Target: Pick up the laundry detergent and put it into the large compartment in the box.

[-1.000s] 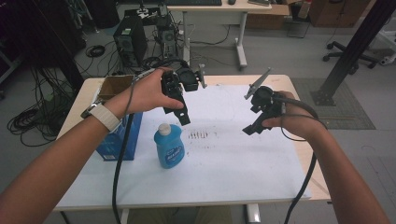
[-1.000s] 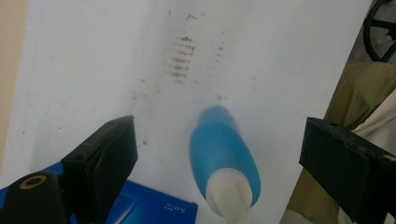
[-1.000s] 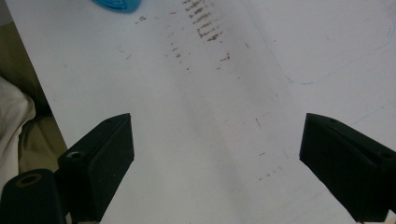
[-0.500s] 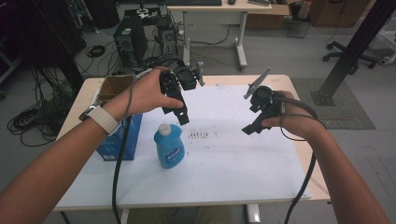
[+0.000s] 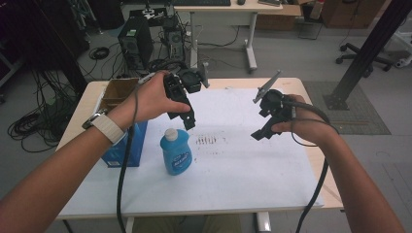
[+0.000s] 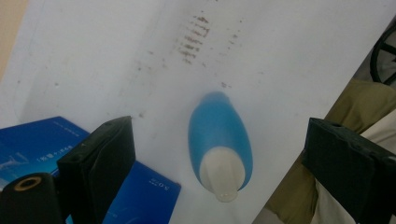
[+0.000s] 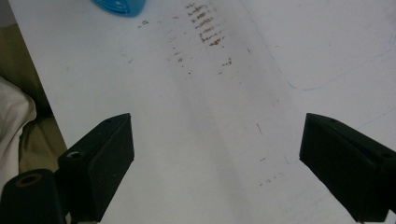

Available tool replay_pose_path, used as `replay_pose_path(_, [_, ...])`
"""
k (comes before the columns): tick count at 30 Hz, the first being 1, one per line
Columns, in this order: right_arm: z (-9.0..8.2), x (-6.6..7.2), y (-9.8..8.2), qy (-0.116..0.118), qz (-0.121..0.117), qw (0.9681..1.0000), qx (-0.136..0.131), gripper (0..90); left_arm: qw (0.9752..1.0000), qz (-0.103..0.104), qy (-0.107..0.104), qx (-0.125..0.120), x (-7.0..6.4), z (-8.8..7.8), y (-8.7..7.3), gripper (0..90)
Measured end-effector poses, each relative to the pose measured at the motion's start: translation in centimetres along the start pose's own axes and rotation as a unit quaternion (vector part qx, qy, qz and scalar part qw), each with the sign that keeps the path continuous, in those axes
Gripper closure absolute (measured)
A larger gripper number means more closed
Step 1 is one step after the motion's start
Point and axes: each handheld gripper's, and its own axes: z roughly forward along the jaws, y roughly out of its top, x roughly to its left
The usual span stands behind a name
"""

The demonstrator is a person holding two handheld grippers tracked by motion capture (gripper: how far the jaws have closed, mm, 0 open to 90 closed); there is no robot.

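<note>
A blue soap bottle with a white cap [image 5: 175, 151] stands upright on the white table sheet [image 5: 233, 170]. My left gripper [image 5: 187, 121] hovers just above and behind its cap, open; in the left gripper view the bottle [image 6: 219, 140] sits between and beyond the spread jaws. My right gripper [image 5: 262, 132] is held above the sheet to the right, open, with nothing between its jaws. A patch of brown smudges [image 5: 206, 140] marks the sheet between the two grippers, and the smudges [image 7: 205, 25] lie ahead of the right jaws.
A blue box [image 5: 124, 145] stands at the table's left, next to the bottle, with an open cardboard box [image 5: 116, 92] behind it. Cables trail from both grippers. Beyond the table are a desk, computer towers and an office chair.
None of note: both hands hold nearly the same spots; the left gripper has drifted very slightly.
</note>
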Motion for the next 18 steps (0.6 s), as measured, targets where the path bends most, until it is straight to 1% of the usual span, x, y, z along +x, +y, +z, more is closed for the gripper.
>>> replay_pose_path(3, [-0.03, 0.02, -0.02, 0.0, 0.0, 1.0, 0.0, 10.2, 0.9998, -0.018, 0.003, 0.0, 0.03, -0.16, -0.16, 9.9])
replay_pose_path(4, [-0.03, 0.01, -0.04, -0.001, 0.0, 1.0, 0.001, 10.2, 0.9998, -0.018, 0.003, 0.0, 0.03, -0.16, -0.16, 9.9])
replay_pose_path(6, [-0.04, 0.01, -0.07, -0.001, 0.0, 1.0, 0.0, 10.2, 0.9995, -0.032, -0.003, 0.0, 0.01, -0.29, -0.28, 9.9])
replay_pose_path(7, [-0.06, 0.02, -0.08, -0.001, 0.001, 1.0, 0.0, 10.2, 0.9994, -0.036, -0.004, 0.001, -0.01, -0.3, -0.32, 9.9])
replay_pose_path(10, [-0.08, 0.03, -0.08, -0.001, 0.0, 1.0, 0.0, 10.2, 0.9992, -0.039, -0.002, -0.001, -0.09, -0.33, -0.42, 9.9])
replay_pose_path(14, [-0.09, 0.06, -0.03, -0.001, 0.001, 1.0, -0.003, 10.2, 0.9991, -0.041, -0.004, -0.002, -0.31, -0.26, -0.57, 11.2])
replay_pose_path(17, [-0.13, 0.1, 0.01, -0.002, 0.001, 1.0, -0.004, 10.3, 0.9989, -0.047, -0.004, -0.001, -0.32, -0.24, -0.68, 11.2])
replay_pose_path(18, [-0.13, 0.11, 0.02, -0.002, 0.001, 1.0, -0.004, 10.2, 0.9986, -0.052, -0.003, -0.001, -0.29, -0.2, -0.81, 11.2])
